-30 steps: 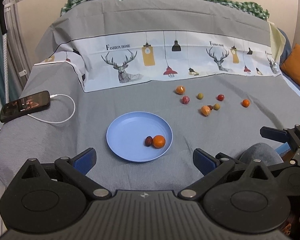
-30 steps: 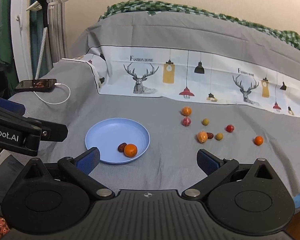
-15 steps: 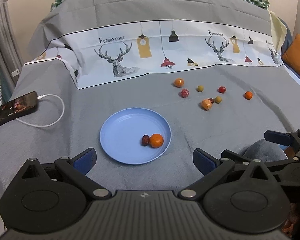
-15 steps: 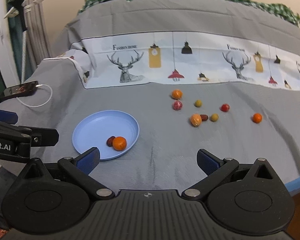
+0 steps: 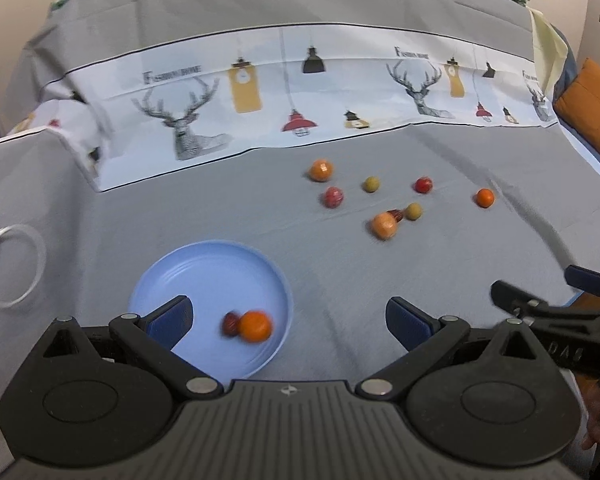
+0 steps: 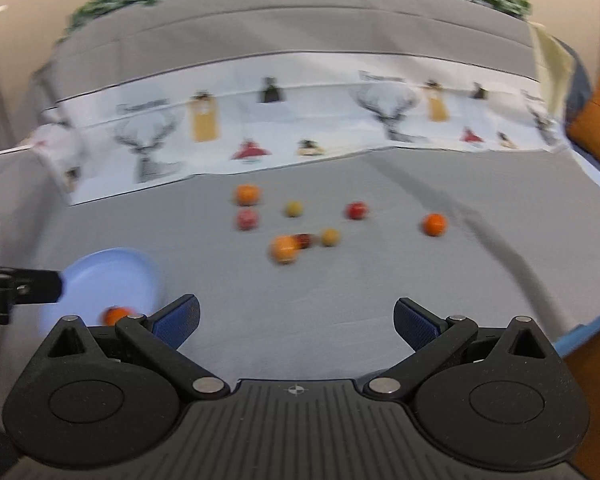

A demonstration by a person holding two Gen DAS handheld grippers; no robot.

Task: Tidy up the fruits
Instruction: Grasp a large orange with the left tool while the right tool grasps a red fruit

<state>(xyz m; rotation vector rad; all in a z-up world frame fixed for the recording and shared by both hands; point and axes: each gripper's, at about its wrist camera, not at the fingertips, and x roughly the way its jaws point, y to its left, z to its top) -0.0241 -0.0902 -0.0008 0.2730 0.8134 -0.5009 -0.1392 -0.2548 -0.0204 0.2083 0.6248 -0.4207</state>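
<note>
Shift since earlier frames: both grippers have been carried forward over the bed; plate and fruits are seen larger, and the phone is now cut off at the left edge.
Left gripper (image 5: 288,316): jaws spread wide, nothing held; blue pads (image 5: 171,314) are seen over the near part of the plate.
Right gripper (image 6: 296,320): jaws spread wide, nothing held; view blurred.
Blue plate (image 5: 180,264): set on the grey sheet (image 5: 220,208); an orange fruit (image 5: 254,325) and a dark red fruit (image 5: 229,324) are held in it, touching, near its front right rim.
Loose fruits: eight are scattered on the sheet beyond the plate, to its right; the nearest orange one (image 5: 384,225) is touched by a small dark one (image 5: 396,214).
Far orange fruit (image 5: 484,198): apart, furthest right.
White cable (image 5: 28,268): looped at the left edge.
</note>
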